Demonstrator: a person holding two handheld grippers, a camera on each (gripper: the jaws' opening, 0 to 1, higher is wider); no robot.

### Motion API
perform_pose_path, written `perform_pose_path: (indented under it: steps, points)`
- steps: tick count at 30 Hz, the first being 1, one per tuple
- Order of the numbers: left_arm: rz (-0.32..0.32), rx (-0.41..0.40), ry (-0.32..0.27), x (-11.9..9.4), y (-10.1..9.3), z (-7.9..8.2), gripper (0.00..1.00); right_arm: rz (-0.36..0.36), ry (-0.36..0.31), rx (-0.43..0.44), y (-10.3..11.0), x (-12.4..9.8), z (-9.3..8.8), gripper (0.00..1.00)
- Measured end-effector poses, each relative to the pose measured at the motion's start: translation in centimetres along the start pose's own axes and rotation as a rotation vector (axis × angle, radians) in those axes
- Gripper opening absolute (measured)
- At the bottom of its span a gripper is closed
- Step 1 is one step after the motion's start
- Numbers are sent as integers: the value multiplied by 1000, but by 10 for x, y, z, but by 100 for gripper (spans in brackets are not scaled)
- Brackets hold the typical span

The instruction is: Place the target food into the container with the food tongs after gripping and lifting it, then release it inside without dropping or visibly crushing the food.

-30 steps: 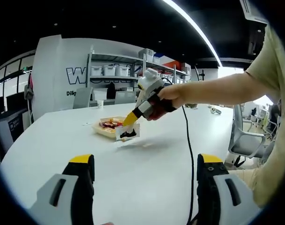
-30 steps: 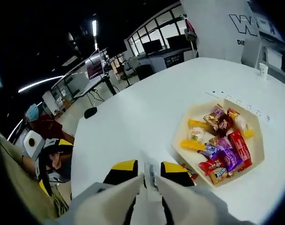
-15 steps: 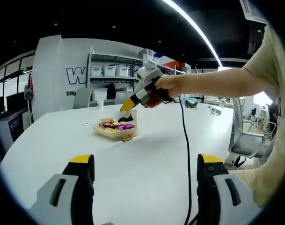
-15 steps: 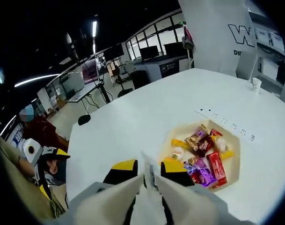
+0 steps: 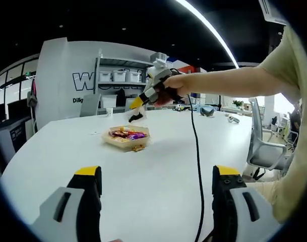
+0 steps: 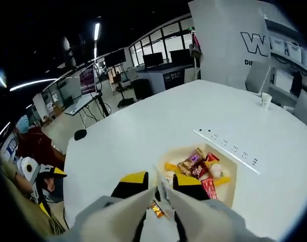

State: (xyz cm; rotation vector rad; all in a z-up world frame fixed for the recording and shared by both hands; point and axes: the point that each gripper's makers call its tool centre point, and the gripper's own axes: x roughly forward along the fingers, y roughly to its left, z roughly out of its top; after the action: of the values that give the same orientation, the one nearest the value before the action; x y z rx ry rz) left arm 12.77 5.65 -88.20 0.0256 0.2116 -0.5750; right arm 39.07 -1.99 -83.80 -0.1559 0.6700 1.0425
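1. Two yellow-tipped jaws of the right gripper (image 6: 157,185) press together on a thin white snack packet (image 6: 162,194), whose edge pokes up between the tips.
2. In the left gripper view the right gripper (image 5: 137,103) hangs in the air above the tray (image 5: 124,144), with the packet (image 5: 135,116) dangling below its tip, clear of the table.
3. The left gripper (image 5: 157,189) has its jaws spread wide apart with nothing between them, low over the white table (image 5: 158,166).
4. The beige tray (image 6: 230,185) sits on the table right under the right gripper and holds a heap of wrapped snacks (image 6: 198,167) in red, yellow, purple and brown.
5. One small wrapped sweet (image 5: 138,148) lies on the table just beside the tray's near edge.
6. A person's hand (image 5: 168,91) grips the right gripper, and a black cable (image 5: 197,166) trails down from it across the table.
7. A paper cup (image 6: 265,99) stands well apart from the tray, near the table's far edge.
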Motion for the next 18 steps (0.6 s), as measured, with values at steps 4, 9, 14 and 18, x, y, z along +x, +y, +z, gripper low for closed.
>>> perform_pose_path:
  steps: [4,9,14,18]
  points:
    - [1,-1,1,0,0,-1,89,-17,-8,7,-8,0,8,14]
    - [5,-4,1,-1,2,-1,89,-36,-17,9,-14,5,20,14]
    - [7,-7,4,-1,3,-3,89,-53,-25,3,-17,10,32,15]
    - [9,-8,5,-2,4,-3,89,-56,-42,-2,-15,12,42,16]
